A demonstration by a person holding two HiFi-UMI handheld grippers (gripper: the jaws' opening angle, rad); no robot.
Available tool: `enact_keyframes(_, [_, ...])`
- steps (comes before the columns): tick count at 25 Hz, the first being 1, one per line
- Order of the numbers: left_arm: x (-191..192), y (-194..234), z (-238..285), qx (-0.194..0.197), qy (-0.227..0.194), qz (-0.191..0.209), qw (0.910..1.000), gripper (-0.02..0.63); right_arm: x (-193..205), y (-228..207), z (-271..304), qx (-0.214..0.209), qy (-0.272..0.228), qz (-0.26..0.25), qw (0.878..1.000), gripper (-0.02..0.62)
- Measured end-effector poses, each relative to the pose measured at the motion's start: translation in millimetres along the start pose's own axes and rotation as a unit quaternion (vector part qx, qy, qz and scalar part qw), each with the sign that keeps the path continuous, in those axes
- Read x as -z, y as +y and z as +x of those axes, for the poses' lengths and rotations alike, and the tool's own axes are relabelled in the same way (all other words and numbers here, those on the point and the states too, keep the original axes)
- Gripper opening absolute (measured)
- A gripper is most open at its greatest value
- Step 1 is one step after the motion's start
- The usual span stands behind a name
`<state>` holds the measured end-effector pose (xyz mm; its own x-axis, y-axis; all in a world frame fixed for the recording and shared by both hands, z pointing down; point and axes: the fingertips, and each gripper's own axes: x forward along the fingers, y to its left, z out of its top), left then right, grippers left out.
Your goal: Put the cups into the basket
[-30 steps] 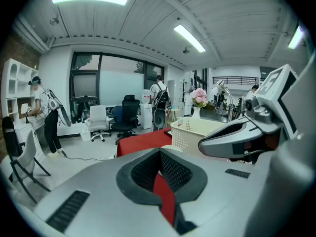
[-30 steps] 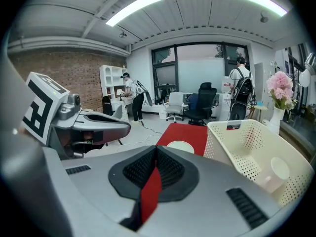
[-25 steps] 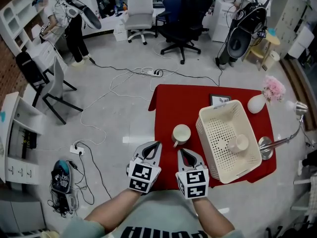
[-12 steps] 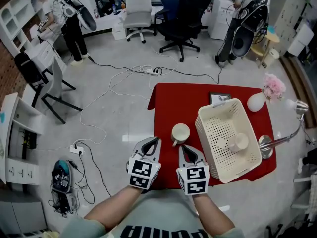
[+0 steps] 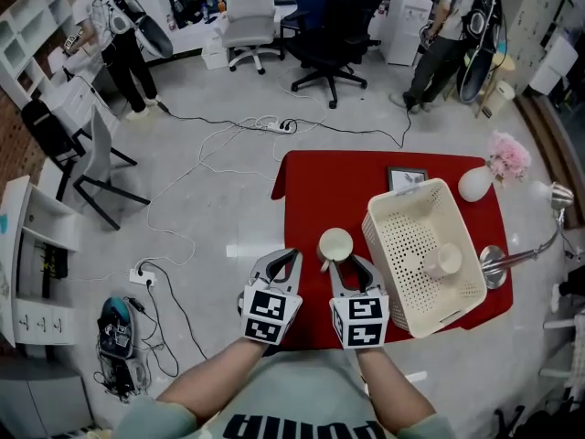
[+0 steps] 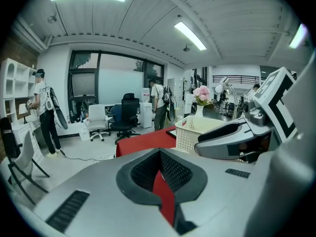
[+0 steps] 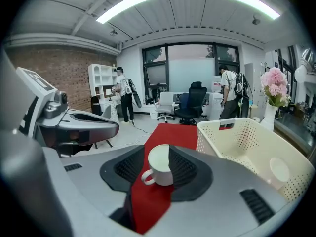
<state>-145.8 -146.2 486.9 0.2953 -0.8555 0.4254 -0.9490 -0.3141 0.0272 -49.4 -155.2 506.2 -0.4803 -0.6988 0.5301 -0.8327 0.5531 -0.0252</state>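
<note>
A cream cup stands on the red table, left of the cream perforated basket. A second cup lies inside the basket. My right gripper is just behind the standing cup, and its jaws are opening. In the right gripper view the cup shows between the pads of the right gripper, handle to the left, untouched. The basket is to its right. My left gripper hangs over the table's left front edge, tips together and holding nothing; in its own view the left gripper shows only a thin red slit.
A white vase with pink flowers, a small picture frame and a desk lamp stand around the basket. Cables trail over the floor beyond the table. Office chairs and standing people are farther back.
Both grippers have moved forward toward the standing cup. The right jaws, shut before, now stand apart around the cup.
</note>
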Motion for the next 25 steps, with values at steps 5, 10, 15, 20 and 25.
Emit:
enact_keyframes(5, [3, 6, 12, 0.014, 0.006, 0.002, 0.9999, 0.006, 4, -1, 16, 0.008, 0.014, 0.007, 1.000, 0.224])
enact_keyframes(10, [11, 17, 26, 0.032, 0.013, 0.000, 0.9994, 0.006, 10, 1, 40, 0.013, 0.033, 0.016, 0.999, 0.277])
enact_keyframes(15, [17, 24, 44, 0.059, 0.019, 0.004, 0.9981, 0.006, 11, -3, 58, 0.019, 0.025, 0.030, 0.999, 0.337])
enact_keyframes(20, [19, 32, 63, 0.090, 0.022, 0.010, 0.9957, 0.006, 18, -10, 72, 0.043, 0.038, 0.041, 0.998, 0.376])
enact_keyframes(25, [23, 35, 74, 0.112, 0.027, 0.023, 0.9930, 0.006, 31, -17, 82, 0.066, 0.050, 0.052, 0.995, 0.393])
